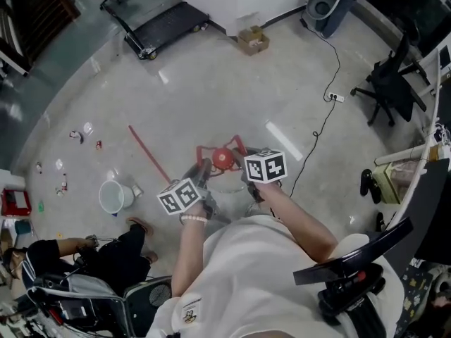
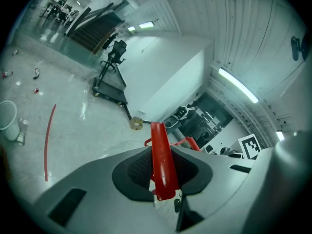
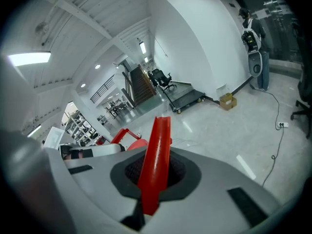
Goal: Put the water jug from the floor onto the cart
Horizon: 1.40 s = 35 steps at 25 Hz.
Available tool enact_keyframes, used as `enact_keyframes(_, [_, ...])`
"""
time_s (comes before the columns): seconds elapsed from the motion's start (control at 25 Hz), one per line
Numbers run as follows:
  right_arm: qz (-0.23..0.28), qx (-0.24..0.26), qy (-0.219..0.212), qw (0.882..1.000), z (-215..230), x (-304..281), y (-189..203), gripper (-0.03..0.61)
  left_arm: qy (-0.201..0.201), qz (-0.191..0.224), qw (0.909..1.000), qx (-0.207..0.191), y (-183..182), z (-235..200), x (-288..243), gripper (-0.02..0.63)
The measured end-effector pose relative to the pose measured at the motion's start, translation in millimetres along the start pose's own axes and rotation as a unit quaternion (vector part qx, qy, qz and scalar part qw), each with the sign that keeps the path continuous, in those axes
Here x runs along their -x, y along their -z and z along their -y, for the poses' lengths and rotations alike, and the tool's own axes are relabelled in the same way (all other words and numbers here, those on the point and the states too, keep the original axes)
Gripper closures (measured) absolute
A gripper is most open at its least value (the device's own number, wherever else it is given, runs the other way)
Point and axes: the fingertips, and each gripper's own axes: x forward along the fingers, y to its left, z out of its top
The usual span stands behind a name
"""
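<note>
left claw (image 2: pixel 163 182) is clamped on the left handle bar (image 2: pixel 159 150). right claw (image 3: pixel 152 186) is pinched nearly shut on the right handle bar (image 3: pixel 158 145). the water jug (image 1: pixel 224 162) hangs between both claws over the floor (image 1: pixel 211 97); i cannot tell whether it is lifted. i judge it heavy if filled, with slick clear walls, so i carry it only by the stiff red handles and keep it level.

shirt: white short-sleeved top (image 1: pixel 243 273), small printed patch (image 1: pixel 189 311) near hem
left wrist: pale beaded bracelet (image 1: pixel 194 219)
left gripper (image 2: pixel 163 174): light-grey moulded shell, black textured pads (image 2: pixel 136 168), white cube with black square markers (image 1: pixel 182 196)
right gripper (image 3: pixel 152 179): same grey shell, black pads (image 3: pixel 181 173), matching marker cube (image 1: pixel 266 166)
</note>
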Motion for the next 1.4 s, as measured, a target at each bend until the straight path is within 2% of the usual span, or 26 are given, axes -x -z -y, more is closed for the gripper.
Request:
enact_keyframes(0.28, [-0.004,0.016,-0.015,1.000,23,5,3,0.557,-0.013,0.019,0.9997,0.005,15,6,-17,0.534])
enact_keyframes(0.48, [-0.002,0.014,-0.020,1.000,22,9,-6,0.557,-0.017,0.012,0.9998,0.004,9,13,-19,0.534])
enact_keyframes(0.72, [-0.002,-0.002,-0.013,1.000,49,-17,-32,0.557,-0.008,-0.002,0.9999,0.013,-14,1,-60,0.534])
enact_keyframes(1.0, [-0.002,-0.005,0.005,1.000,77,-73,-94,0.557,0.014,-0.019,0.9997,0.006,-79,-26,-123,0.534])
enact_keyframes(1.4, [0.018,-0.008,0.033,0.999,79,-176,-215,0.557,0.040,-0.026,0.9988,-0.007,-216,-78,-187,0.534])
